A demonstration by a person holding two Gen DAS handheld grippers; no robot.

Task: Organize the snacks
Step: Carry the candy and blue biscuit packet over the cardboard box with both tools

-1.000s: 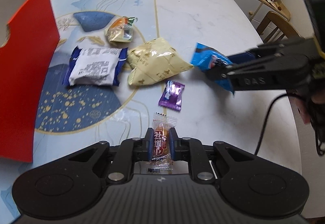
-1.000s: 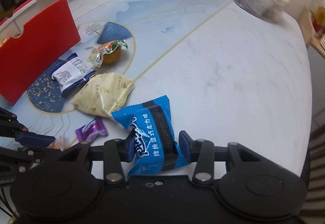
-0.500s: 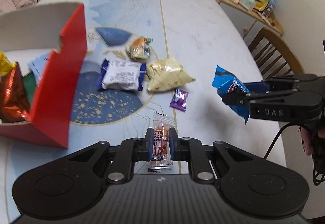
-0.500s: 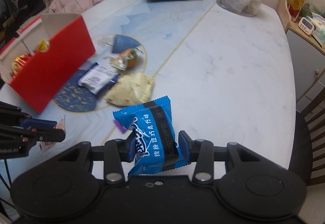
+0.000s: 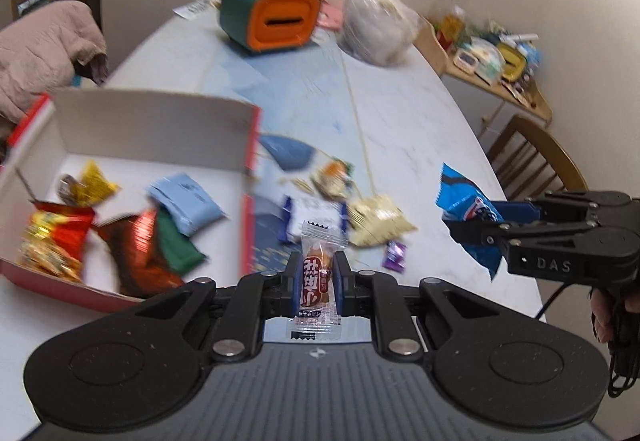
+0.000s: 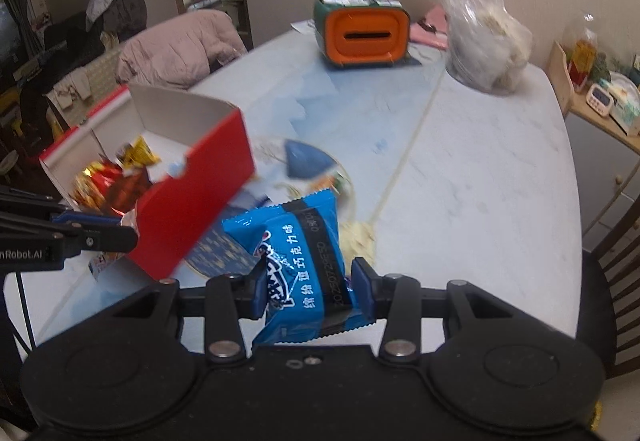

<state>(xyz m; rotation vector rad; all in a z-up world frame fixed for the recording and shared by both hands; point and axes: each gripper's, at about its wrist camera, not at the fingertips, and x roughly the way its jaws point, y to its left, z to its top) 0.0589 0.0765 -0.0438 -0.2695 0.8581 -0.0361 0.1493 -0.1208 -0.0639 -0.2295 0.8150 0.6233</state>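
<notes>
I have a small clear-wrapped candy [image 5: 317, 273] pinched upright between the pads of my left hand-held gripper [image 5: 317, 283], lifted clear of the worktop [image 5: 400, 113]. My right hand-held gripper [image 6: 310, 291] is clamped on a blue snack packet [image 6: 300, 261], which stands tilted between its jaws, also off the surface; from the left camera I see that same packet [image 5: 466, 217] sticking out past the right tool's fingers.

To the left sits the red box [image 5: 248, 201], open at the top, with several wrapped snacks inside: a pale blue packet [image 5: 186, 205], a green and red one [image 5: 156, 253], a gold-wrapped piece [image 5: 90, 187] and a red and yellow bag [image 5: 52, 237]. My left tool is just beside the near corner of the box.

Loose on the worktop beyond the candy lie a white and navy packet [image 5: 314, 211], a pale yellow packet [image 5: 378, 223], a small purple sweet [image 5: 394, 257] and an orange and green wrapped piece [image 5: 334, 177], all near one another, though blurred.

At the far end of the worktop stand an orange and green container [image 6: 366, 33] and a clear plastic bag [image 6: 486, 45], well apart from the snacks.
</notes>
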